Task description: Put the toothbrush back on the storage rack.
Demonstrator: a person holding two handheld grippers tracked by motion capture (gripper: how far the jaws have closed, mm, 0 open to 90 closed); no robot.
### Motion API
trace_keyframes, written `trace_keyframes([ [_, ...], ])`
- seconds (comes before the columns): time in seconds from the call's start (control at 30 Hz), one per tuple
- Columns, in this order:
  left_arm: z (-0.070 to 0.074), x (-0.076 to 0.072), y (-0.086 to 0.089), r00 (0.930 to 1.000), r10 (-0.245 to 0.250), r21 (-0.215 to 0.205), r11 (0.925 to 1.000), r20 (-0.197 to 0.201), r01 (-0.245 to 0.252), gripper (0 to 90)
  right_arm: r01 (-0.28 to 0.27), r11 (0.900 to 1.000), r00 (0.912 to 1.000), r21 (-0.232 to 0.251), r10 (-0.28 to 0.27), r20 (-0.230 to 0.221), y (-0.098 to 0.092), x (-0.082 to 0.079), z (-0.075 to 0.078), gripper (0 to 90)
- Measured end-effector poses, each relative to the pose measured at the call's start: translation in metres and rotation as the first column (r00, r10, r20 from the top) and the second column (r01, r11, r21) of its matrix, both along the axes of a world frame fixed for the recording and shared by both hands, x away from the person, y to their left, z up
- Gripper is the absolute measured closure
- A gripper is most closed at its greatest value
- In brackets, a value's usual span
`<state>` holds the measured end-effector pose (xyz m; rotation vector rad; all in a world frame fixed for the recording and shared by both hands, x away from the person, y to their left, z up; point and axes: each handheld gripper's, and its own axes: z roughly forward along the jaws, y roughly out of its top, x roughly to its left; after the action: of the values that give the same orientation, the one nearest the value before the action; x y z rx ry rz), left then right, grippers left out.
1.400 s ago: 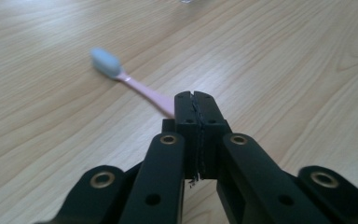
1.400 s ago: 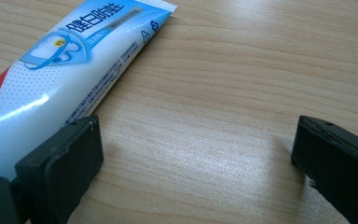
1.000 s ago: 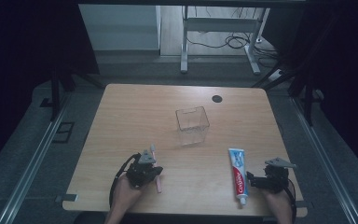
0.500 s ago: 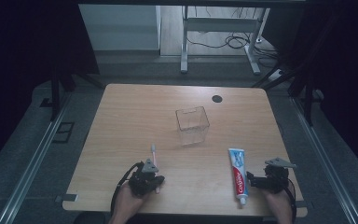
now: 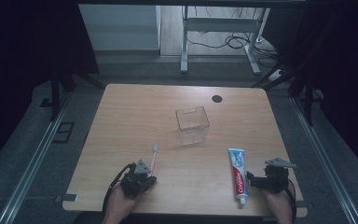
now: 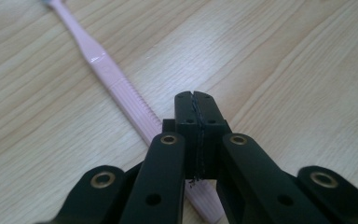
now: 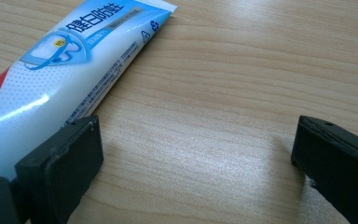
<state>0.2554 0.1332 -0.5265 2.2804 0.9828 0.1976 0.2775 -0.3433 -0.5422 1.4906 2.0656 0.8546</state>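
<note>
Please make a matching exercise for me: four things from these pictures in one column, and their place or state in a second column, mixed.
1. toothbrush
2. toothpaste
3. clear box
4. left gripper

a. stands near the table's middle
b. jaws closed together
c. pink, lies by the left gripper
d. lies beside the open right gripper

Pairs: 1-c, 2-d, 3-a, 4-b

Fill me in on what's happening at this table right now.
A person sits at a wooden table with a gripper in each hand. The left gripper has its jaws closed on nothing, right beside a pink toothbrush that lies flat on the wood. The right gripper is wide open next to a toothpaste tube, not gripping it. A clear empty container stands mid-table beyond both. Nothing is held at this moment.
</note>
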Motion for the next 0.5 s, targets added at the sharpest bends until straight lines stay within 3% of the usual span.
trace_keyframes([
  [0.5, 0.004, 0.007, 0.029, 0.998, 0.058, 0.045, 0.9973, 0.026, -0.059, 88.9, 0.0, 1.0, 1.0, 0.0, 0.0, 0.0, 0.0, 0.0, 0.0, 1.6],
])
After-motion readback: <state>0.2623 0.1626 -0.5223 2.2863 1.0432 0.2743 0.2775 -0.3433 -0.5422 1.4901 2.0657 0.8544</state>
